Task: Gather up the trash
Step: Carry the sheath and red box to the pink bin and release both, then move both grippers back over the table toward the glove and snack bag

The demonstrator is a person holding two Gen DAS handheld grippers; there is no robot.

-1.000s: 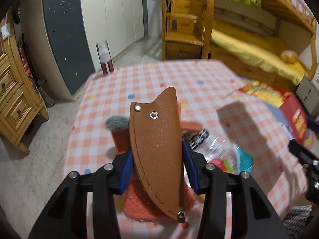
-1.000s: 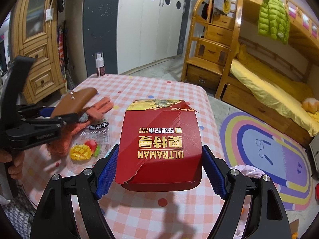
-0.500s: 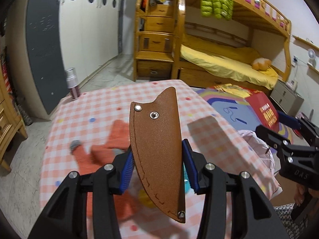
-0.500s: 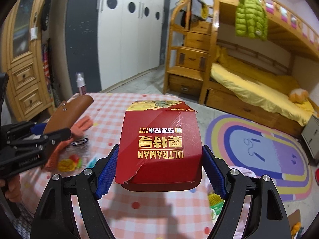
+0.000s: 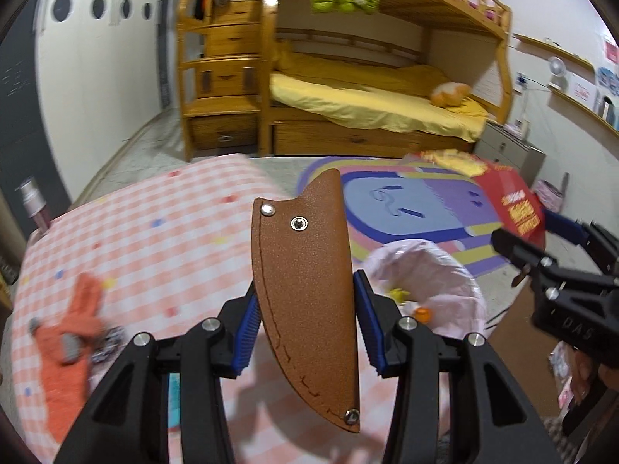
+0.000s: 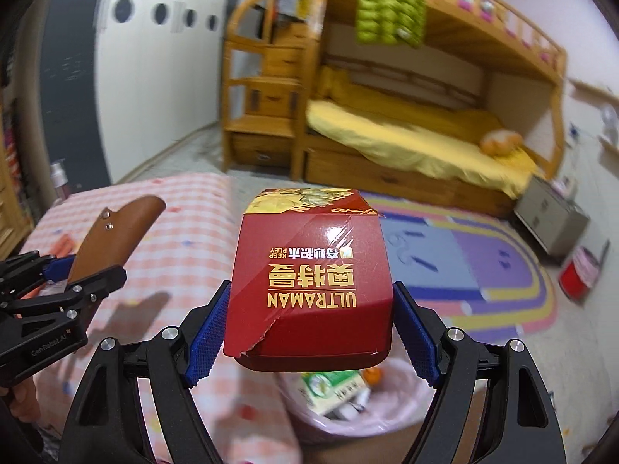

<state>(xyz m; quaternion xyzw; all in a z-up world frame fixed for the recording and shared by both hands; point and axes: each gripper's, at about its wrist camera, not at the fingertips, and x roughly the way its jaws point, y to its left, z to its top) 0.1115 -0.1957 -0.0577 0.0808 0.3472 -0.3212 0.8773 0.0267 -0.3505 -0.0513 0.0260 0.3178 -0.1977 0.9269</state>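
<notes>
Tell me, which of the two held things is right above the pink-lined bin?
The red Ultraman box in the right gripper; the bin sits just beneath it. The brown leather sheath hangs over the checked table.

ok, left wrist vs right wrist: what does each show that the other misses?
Left wrist only: orange glove on the table, wall shelves with a small fan.
Right wrist only: green carton inside the bin, small red bin by the rug.
Both: brown leather sheath shut in the left gripper, red ULTRAMAN box shut in the right gripper, pink-lined trash bin, checked tablecloth, bunk bed.
</notes>
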